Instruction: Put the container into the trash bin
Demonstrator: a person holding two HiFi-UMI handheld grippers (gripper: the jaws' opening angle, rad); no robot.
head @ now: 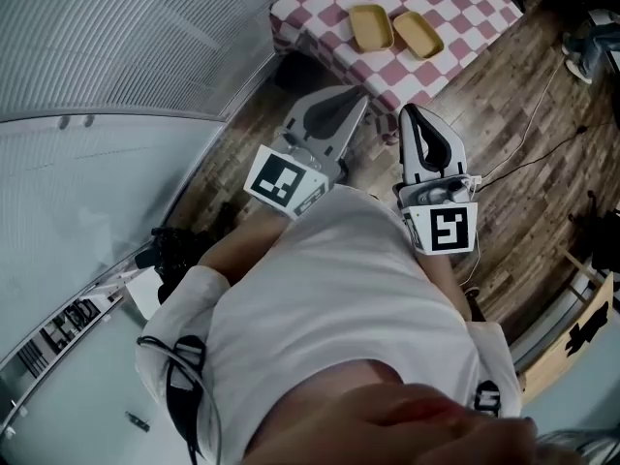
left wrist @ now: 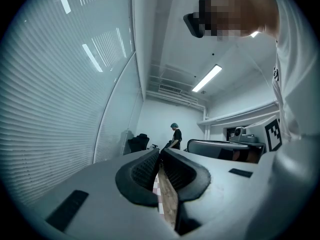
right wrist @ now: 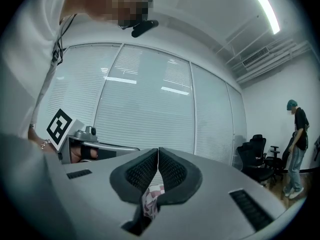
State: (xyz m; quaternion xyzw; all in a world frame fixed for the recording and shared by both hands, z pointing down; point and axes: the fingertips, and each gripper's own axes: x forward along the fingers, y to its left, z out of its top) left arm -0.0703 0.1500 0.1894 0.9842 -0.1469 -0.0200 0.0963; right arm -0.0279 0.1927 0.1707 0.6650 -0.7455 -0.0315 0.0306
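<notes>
Two shallow tan containers [head: 371, 27] [head: 418, 33] lie side by side, open, on a table with a red-and-white checked cloth [head: 320, 3] at the top of the head view. My left gripper [head: 358, 97] and right gripper [head: 410, 111] are held level in front of my chest, side by side, pointing toward that table and well short of it. Both are shut with nothing between the pads. In the left gripper view the left gripper [left wrist: 159, 152] shows only a thin slit. The right gripper [right wrist: 158, 149] has its pads pressed together. No trash bin is in any view.
A glass wall with blinds [head: 116, 56] runs along the left. Cables [head: 542, 134] trail over the wooden floor at the right, and black gear [head: 174, 250] lies by the wall. A person [right wrist: 296, 149] stands far off beside office chairs [right wrist: 255, 156].
</notes>
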